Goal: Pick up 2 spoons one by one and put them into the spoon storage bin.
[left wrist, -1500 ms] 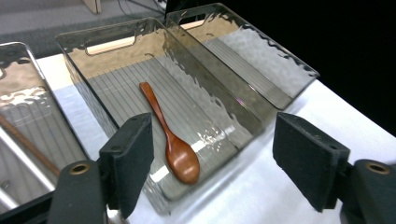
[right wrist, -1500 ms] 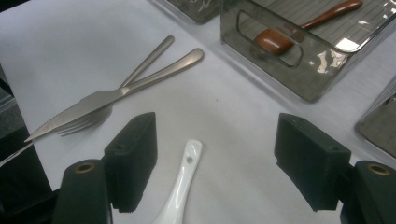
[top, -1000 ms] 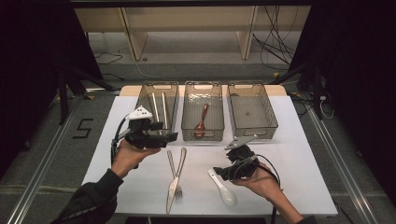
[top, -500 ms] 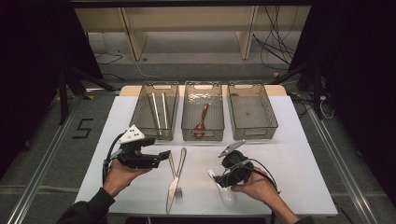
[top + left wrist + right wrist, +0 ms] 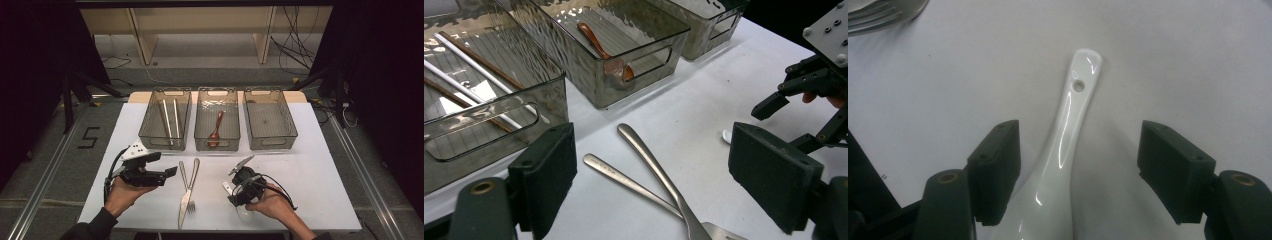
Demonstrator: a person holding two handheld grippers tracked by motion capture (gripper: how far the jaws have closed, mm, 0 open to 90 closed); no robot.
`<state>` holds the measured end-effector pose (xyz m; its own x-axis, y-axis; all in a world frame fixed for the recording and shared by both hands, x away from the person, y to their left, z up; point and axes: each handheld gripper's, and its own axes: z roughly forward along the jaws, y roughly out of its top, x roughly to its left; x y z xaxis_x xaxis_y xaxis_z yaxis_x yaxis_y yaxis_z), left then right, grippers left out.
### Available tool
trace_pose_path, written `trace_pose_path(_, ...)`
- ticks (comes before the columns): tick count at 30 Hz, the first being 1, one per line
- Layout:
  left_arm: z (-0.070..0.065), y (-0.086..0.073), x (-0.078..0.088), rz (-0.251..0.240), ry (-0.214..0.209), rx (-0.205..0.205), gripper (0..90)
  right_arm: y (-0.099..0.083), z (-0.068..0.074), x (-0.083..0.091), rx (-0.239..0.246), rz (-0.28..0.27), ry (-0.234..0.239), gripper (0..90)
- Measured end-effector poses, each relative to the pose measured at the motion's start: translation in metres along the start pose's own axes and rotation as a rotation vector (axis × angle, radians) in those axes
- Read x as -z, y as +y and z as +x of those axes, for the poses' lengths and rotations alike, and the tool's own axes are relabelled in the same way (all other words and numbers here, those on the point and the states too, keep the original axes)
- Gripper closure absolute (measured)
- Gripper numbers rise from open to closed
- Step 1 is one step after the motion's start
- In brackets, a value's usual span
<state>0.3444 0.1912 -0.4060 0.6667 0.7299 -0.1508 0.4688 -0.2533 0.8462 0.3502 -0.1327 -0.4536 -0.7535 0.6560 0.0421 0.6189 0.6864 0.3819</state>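
With the right gripper (image 5: 1080, 165) jaws wide, just closing around the untouched white ceramic spoon (image 5: 1063, 150), an off-centre pinch could eject its glossy handle.

Dark room, grey floor (image 5: 60, 165), wooden shelf unit (image 5: 200, 35) behind; loose cables (image 5: 295, 50)

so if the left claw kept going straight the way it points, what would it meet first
Most likely the crossed handles of the knife and fork on the table, lying between the left claw's open jaws; depth is hard to judge.
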Motion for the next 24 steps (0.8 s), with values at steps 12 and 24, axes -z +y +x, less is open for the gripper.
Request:
trace_pose_path(12, 0.0015, -0.0037, 0.0012, 0.0, 0.012, 0.005, 17.3, -0.0022, 0.0028, -0.0053, 0.002, 0.053, -0.005, 39.3)
trace_pose_path(24, 0.0022, -0.005, 0.0023, -0.01, 0.018, 0.01, 16.5, -0.0028, 0.0092, -0.0092, 0.047, 0.093, -0.03, 44.7)
